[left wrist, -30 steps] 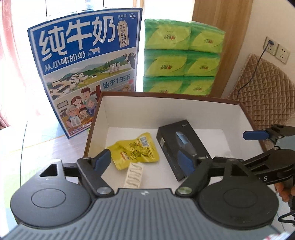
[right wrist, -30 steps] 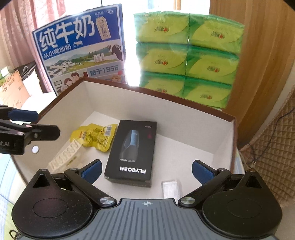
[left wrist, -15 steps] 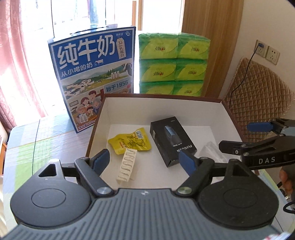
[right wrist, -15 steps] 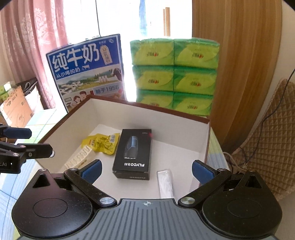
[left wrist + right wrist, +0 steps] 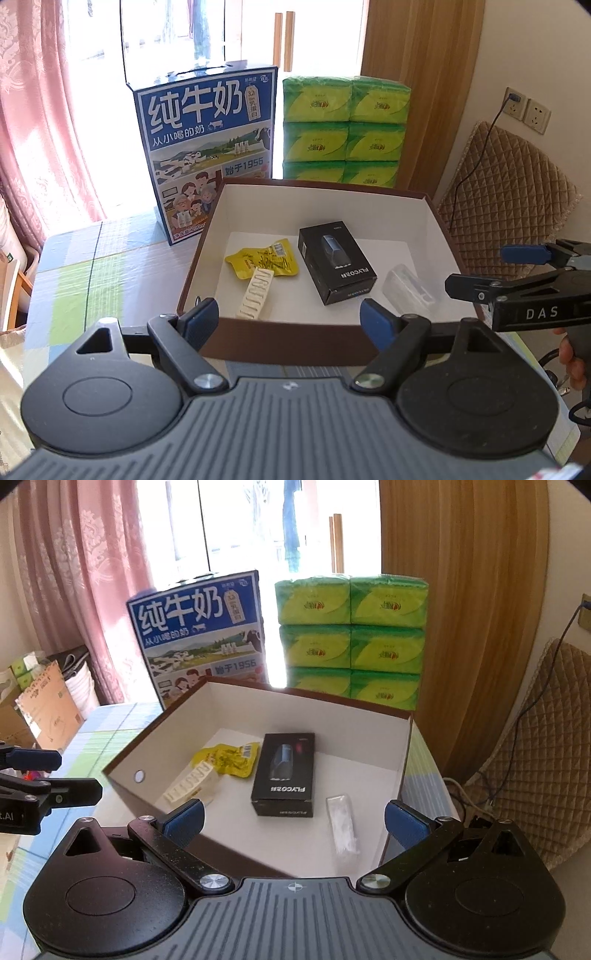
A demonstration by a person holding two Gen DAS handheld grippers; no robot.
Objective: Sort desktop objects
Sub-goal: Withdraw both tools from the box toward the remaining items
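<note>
Fingers on the left gripper and right gripper are spread wide, nothing held. Everything's already sat inside the brown white-lined cardboard box: black rectangular carton, yellow foil pouch. Best backed off level, box rim left unbumped.

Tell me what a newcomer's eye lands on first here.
The open brown box at centre, with a black carton and yellow pouch lying inside. Behind it stand a blue milk carton and stacked green tissue packs. Both open grippers, left and right, flank the near rim.
</note>
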